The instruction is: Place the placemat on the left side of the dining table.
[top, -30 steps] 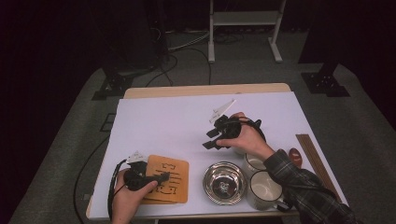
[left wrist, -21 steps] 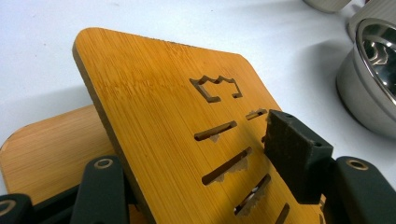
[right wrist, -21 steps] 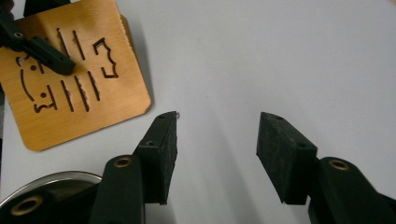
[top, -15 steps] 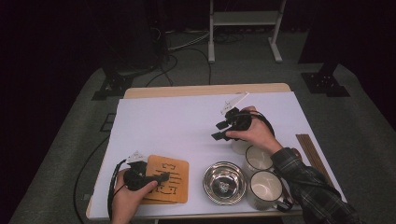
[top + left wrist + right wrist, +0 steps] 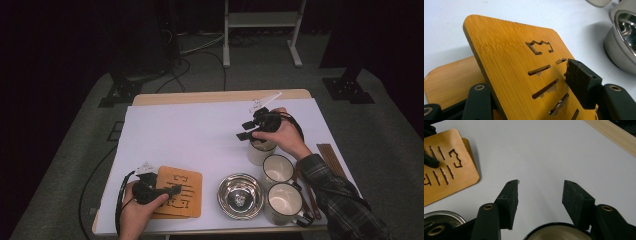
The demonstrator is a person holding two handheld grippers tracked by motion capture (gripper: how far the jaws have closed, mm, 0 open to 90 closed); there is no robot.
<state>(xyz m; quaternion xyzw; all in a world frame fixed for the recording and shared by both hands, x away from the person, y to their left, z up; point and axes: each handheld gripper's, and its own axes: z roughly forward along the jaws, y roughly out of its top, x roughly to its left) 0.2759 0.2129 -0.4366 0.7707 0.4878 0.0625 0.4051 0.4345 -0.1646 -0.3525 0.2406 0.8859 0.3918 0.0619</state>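
Left gripper view shows your left gripper (image 5: 534,95) clamped on the upper wooden board (image 5: 519,62), tilted up off a second board (image 5: 446,82) beneath; the high view blurs these into one. Your right gripper (image 5: 540,202) hangs open and empty over a cup (image 5: 556,233), whose rim is cut off at the bottom edge. The steel bowl (image 5: 240,195) sits just beside the boards.

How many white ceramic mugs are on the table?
3, all at the right: one white ceramic mug under the right gripper, one behind it, one at the near edge.
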